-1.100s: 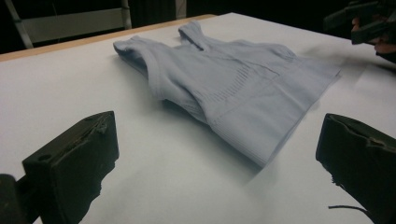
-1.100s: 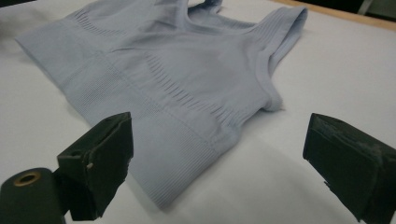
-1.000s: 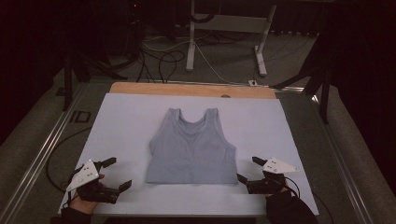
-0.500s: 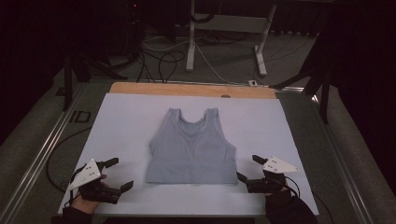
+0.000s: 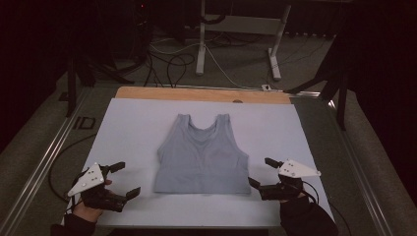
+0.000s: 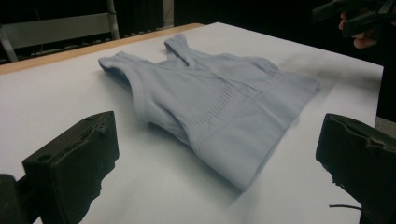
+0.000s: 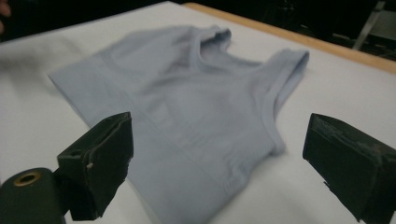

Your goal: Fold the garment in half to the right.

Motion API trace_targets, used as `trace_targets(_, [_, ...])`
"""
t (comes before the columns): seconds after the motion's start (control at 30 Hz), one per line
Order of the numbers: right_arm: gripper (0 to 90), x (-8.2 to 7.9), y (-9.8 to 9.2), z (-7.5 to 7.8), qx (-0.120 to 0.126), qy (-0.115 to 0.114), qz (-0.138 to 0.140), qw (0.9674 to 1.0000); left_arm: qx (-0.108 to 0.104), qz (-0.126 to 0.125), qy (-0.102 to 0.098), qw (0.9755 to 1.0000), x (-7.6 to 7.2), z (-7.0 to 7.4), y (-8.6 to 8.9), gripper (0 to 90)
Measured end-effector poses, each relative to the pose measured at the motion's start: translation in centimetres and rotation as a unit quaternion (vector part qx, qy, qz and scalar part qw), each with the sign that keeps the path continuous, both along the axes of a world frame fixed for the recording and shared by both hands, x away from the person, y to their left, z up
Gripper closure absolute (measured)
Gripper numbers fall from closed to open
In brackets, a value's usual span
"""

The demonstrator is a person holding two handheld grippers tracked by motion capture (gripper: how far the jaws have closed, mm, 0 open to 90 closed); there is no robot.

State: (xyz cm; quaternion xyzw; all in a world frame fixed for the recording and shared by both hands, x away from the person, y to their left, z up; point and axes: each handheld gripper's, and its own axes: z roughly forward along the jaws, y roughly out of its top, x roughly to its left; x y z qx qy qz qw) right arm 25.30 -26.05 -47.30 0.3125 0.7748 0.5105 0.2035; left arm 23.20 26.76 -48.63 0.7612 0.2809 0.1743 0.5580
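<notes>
We look down on a white table (image 5: 128,128) with a wooden strip (image 5: 196,94) along its far edge. At the near left corner, our left gripper (image 5: 124,180) rests low over the white surface, its two black jaws spread wide apart and holding nothing. A grey three-cornered plate sits on top of it, and our hand wraps around it from below.

Moving right, a pale blue sleeveless top (image 5: 202,157) lies flat in the middle of the table, straps pointing away from us and its hem toward the near edge. The left gripper is near the hem's left corner but apart from it. In the left gripper view, that corner of the top (image 6: 219,112) lies between the two open jaws, a little way ahead of them.

Farther right, our right gripper (image 5: 261,173) sits just beside the hem's right corner, its jaws also parted wide with nothing between them. In the right gripper view, the top (image 7: 187,116) spreads ahead between the jaws, its near corner close to them.
</notes>
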Motion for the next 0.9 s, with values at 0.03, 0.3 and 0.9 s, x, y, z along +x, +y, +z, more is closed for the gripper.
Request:
trace_targets(0.03, [8.7,0.1,0.1,0.3,0.000,-0.002,0.001,1.0000,0.002,-0.001,-0.002,1.0000,0.0,0.3,0.0,0.1])
trace_targets(0.3, [8.8,1.5,1.2,3.6,-0.011,-0.037,0.009,0.9992,0.003,-0.001,-0.006,1.0000,0.2,2.1,0.0,0.1])
trace_targets(0.9, [8.7,5.8,5.9,7.2,-0.003,-0.063,0.042,0.9972,0.038,0.005,0.003,0.9993,1.2,4.5,-2.1,0.1])
